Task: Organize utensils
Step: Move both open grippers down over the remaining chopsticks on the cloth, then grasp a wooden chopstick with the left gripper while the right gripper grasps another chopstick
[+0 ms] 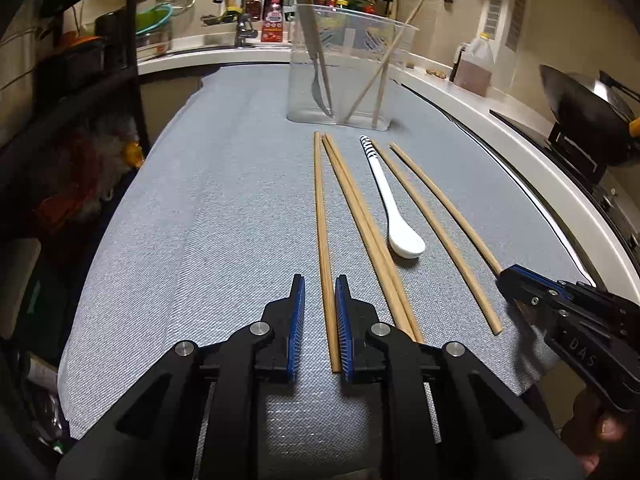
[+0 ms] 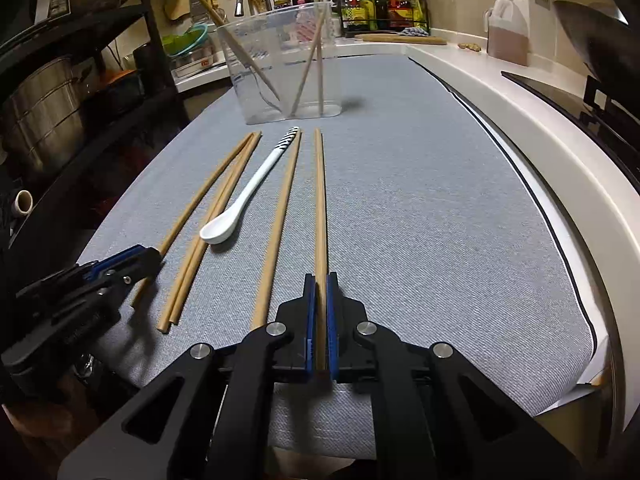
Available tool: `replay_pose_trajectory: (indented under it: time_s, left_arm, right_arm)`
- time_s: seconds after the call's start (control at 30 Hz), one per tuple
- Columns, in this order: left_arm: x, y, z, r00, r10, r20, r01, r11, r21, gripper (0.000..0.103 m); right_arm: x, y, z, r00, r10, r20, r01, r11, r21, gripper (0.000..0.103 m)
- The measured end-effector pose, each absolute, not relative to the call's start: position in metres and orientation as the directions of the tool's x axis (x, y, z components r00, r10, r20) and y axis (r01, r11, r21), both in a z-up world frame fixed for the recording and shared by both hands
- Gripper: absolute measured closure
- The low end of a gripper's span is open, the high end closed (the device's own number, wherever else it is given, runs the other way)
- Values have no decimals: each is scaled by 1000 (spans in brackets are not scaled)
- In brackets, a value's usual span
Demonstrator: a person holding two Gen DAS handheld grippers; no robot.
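Right claw (image 2: pixel 319 280) clamps a light, stiff chopstick (image 2: pixel 319 200) near its end; left claw (image 1: pixel 320 284) straddles another (image 1: pixel 322 220), apart.

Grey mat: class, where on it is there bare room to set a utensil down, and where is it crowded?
Free: the grey mat left of the leftmost chopstick, and the stretch between the rightmost chopstick and the white counter edge. Crowded: the middle, where chopsticks flank the white spoon before the clear container.
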State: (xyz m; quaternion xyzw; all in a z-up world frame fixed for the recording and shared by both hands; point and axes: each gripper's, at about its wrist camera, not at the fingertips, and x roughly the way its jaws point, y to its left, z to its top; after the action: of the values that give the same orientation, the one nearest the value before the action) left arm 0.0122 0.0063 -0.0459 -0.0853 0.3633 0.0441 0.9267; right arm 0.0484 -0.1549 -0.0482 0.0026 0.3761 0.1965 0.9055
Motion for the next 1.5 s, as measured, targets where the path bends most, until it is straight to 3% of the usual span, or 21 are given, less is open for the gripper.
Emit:
replay_pose_trajectory:
  time_s: [0.43, 0.53, 1.5]
  left_arm:
    - [15, -8, -48, 755, 71, -652, -123, 992, -34, 87]
    - [15, -4, -47, 755, 72, -652, -128, 991, -39, 97]
    - [13, 3, -48, 756, 82, -650, -149, 988, -49, 96]
  right_arm:
    - [44, -155, -51, 657, 352, -666, -354, 925, 139, 96]
    - [44, -155, -51, 660, 349, -666, -353, 926, 136, 97]
    - [41, -155, -52, 679, 326, -658, -332, 936, 121, 97]
